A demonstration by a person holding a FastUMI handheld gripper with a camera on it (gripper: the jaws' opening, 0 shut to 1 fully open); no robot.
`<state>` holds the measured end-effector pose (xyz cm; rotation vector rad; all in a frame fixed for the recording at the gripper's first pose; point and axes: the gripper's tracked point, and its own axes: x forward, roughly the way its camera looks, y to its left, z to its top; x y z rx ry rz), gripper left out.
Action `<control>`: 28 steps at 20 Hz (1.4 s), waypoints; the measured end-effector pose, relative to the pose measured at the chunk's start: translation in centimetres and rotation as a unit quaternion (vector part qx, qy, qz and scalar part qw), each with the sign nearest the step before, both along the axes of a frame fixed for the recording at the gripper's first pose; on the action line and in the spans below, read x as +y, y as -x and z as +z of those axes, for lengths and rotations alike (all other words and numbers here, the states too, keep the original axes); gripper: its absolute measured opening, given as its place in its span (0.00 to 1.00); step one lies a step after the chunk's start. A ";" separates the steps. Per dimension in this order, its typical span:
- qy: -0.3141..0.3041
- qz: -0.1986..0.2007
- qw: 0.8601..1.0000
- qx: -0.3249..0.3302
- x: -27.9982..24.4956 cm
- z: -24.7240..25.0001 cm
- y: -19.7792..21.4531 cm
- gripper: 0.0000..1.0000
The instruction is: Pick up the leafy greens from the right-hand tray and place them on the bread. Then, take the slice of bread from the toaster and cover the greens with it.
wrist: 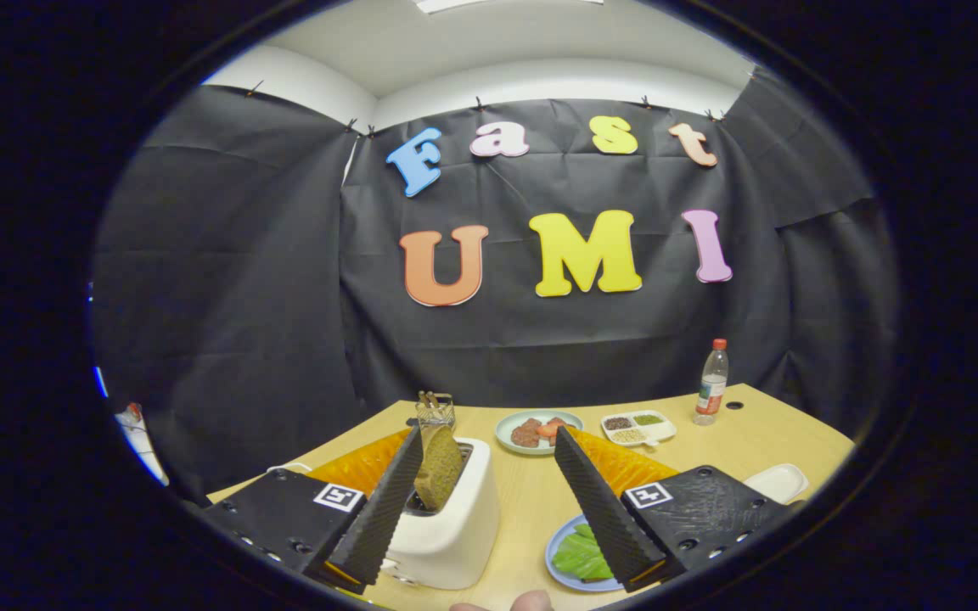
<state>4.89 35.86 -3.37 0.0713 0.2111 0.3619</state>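
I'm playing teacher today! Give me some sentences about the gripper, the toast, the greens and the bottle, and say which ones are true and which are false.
1. A slice of bread stands in the white toaster. True.
2. The gripper is squeezing the bread. False: its fingers are spread wide, with nothing pressed between them, and the slice only stands next to the left finger.
3. The leafy greens lie on a blue plate. True.
4. The bottle has fallen over. False: it stands upright on the table.
5. The round plate beyond the fingers is bare. False: it holds reddish-brown food pieces.
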 end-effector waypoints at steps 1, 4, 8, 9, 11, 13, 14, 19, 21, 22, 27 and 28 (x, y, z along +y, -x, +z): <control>-0.002 0.004 1.000 0.009 1.2 -0.5 -0.2 0.96; -0.007 0.003 0.999 0.031 4.0 -2.2 -1.6 0.96; 0.019 -0.004 0.998 0.063 6.3 -5.4 -3.0 0.96; 0.025 -0.002 0.997 0.069 6.9 -5.9 -3.2 0.96; 0.040 -0.008 0.997 0.070 7.4 -6.5 -3.8 0.96; 0.043 -0.013 0.996 0.079 7.6 -7.2 -4.0 0.91; 0.047 -0.017 0.995 0.081 7.5 -7.4 -4.3 0.86; 0.049 -0.018 0.994 0.097 7.5 -8.1 -5.0 0.58; 0.055 -0.023 0.993 0.105 7.0 -8.7 -5.1 0.47; 0.064 -0.029 0.992 0.100 6.7 -8.2 -5.2 0.36; 0.058 -0.013 0.994 0.091 6.8 -8.0 -5.2 0.05; 0.055 -0.012 0.994 0.089 6.7 -7.8 -5.0 0.05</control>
